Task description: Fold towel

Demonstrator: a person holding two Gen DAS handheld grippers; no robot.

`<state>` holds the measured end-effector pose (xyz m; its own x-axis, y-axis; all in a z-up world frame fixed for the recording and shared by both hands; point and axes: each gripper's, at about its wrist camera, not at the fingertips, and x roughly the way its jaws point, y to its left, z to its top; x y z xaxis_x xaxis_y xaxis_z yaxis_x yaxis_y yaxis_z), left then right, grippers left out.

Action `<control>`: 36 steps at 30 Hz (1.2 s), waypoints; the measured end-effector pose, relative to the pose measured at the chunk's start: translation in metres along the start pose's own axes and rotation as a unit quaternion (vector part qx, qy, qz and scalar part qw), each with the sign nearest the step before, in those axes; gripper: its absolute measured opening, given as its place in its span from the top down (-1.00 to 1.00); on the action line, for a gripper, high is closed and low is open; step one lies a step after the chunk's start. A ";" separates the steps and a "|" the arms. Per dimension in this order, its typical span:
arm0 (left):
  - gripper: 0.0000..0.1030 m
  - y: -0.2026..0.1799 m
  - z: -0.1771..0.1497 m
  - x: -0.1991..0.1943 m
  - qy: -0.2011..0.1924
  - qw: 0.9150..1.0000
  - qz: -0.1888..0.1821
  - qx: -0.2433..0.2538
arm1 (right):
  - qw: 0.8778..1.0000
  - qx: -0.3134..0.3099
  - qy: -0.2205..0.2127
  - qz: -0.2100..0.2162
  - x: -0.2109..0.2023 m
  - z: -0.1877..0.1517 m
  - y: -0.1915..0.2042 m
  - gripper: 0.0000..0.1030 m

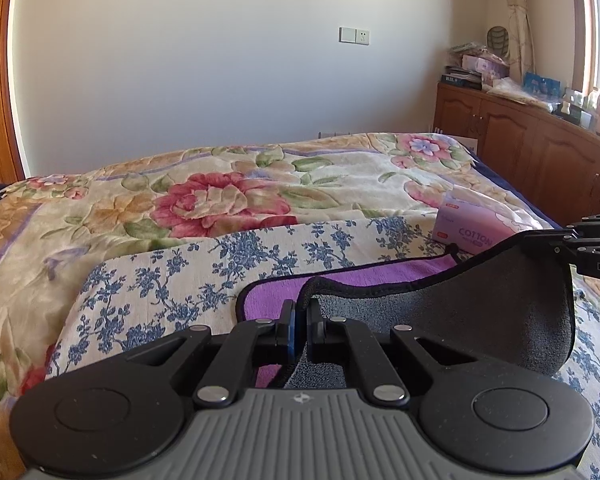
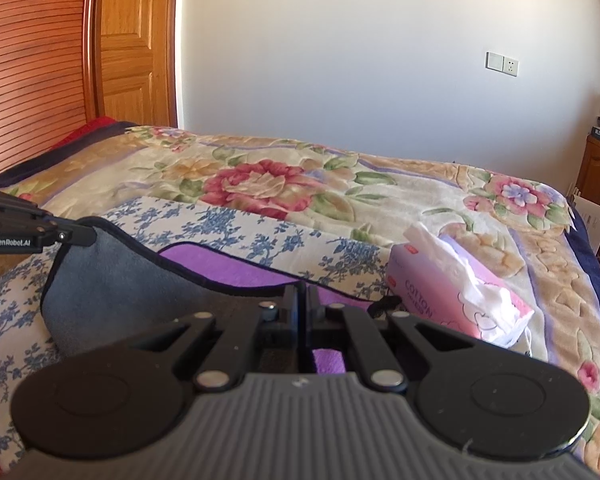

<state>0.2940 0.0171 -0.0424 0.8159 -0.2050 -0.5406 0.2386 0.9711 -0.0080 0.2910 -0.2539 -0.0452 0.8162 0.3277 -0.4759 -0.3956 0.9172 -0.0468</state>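
Observation:
The towel (image 1: 480,304) is purple on one face and grey on the other, with a dark trim. It lies on a blue-flowered cloth (image 1: 172,280) on the bed. My left gripper (image 1: 301,320) is shut on the towel's near left corner. My right gripper (image 2: 302,304) is shut on the near right corner and shows in the left wrist view (image 1: 560,238) at the right edge. Both corners are lifted, so the grey side (image 2: 112,280) hangs between them over the flat purple part (image 2: 228,266). The left gripper shows in the right wrist view (image 2: 88,235) at the left.
A pink tissue box (image 2: 460,300) marked COTTON sits on the bed just right of the towel. A floral blanket (image 1: 228,200) covers the bed. A wooden cabinet (image 1: 520,136) with clutter stands at the right, a wooden headboard (image 2: 28,60) at the left.

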 end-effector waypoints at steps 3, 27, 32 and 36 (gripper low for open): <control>0.88 0.000 0.005 0.005 -0.002 1.000 0.000 0.002 | 1.000 0.000 -0.002 0.000 0.004 0.002 -0.002 0.92; 0.88 0.018 0.029 0.054 -0.024 0.999 0.030 0.001 | 0.998 0.018 -0.060 -0.008 0.045 0.020 -0.021 0.92; 0.88 0.024 0.031 0.070 -0.021 0.999 0.033 -0.004 | 0.998 0.023 -0.063 -0.015 0.058 0.017 -0.026 0.92; 0.88 0.025 0.030 0.085 -0.013 0.999 0.035 -0.001 | 0.998 0.026 -0.057 -0.021 0.069 0.014 -0.031 0.92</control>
<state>0.3853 0.0207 -0.0631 0.8436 -0.1394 -0.5186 0.1798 0.9833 0.0281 0.3655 -0.2569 -0.0641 0.8757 0.3094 -0.3706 -0.3400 0.9403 -0.0185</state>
